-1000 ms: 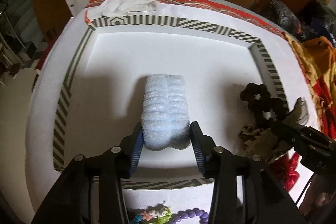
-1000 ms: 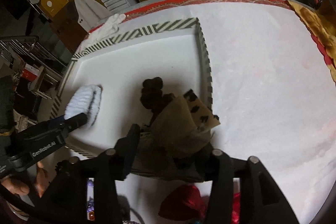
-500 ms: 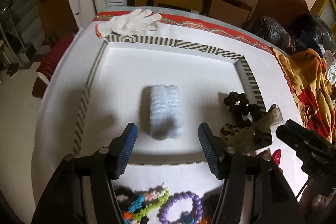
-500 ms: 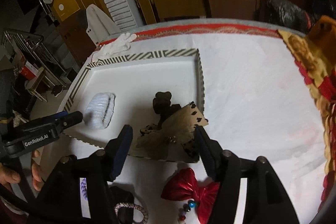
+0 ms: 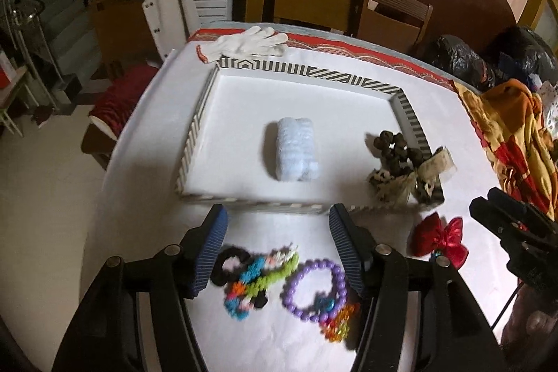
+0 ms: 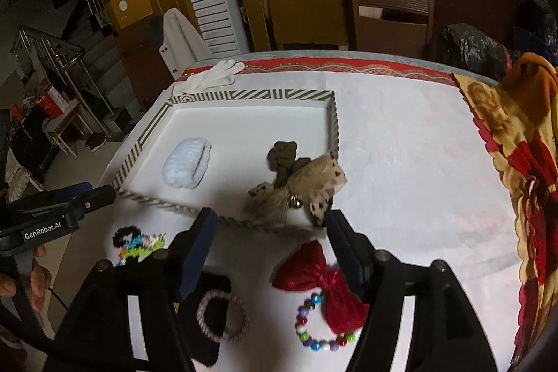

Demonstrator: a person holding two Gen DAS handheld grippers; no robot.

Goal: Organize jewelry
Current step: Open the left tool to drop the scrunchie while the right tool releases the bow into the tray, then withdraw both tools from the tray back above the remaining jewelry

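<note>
Above the near edge of the white worktop (image 5: 132,197) we see the left claw (image 5: 278,250) held level, pointing toward the striped-rim tray (image 5: 307,72), jaws spread wide with nothing between them. Under it lie a black scrunchie (image 5: 226,267), a multicolour loom band piece (image 5: 261,274) touching it, and a purple bead bracelet (image 5: 315,290) just beside, with an orange bead cluster (image 5: 336,326) at its near edge. We note the right claw (image 6: 268,229) also wide open and empty, hovering over the tray's near right corner, tips just short of the rim. Below it sit a red bow (image 6: 321,281), a multicolour bead bracelet (image 6: 322,326) touching the bow, and a woven ring bracelet (image 6: 223,316) on a black card (image 6: 212,347). Inside the tray: a pale blue fuzzy scrunchie (image 5: 295,152) near the middle, a dark brown scrunchie (image 5: 392,149) by the right wall, and a beige spotted bow (image 6: 300,187) lying against it at the near right corner, partly over the rim. In the right wrist view the left claw's body shows at the left edge, a hand (image 6: 38,281) gripping its handle. A white glove (image 5: 244,40) lies beyond the tray's far rim, and a patterned orange cloth (image 5: 512,135) sits at the worktop's right side.
</note>
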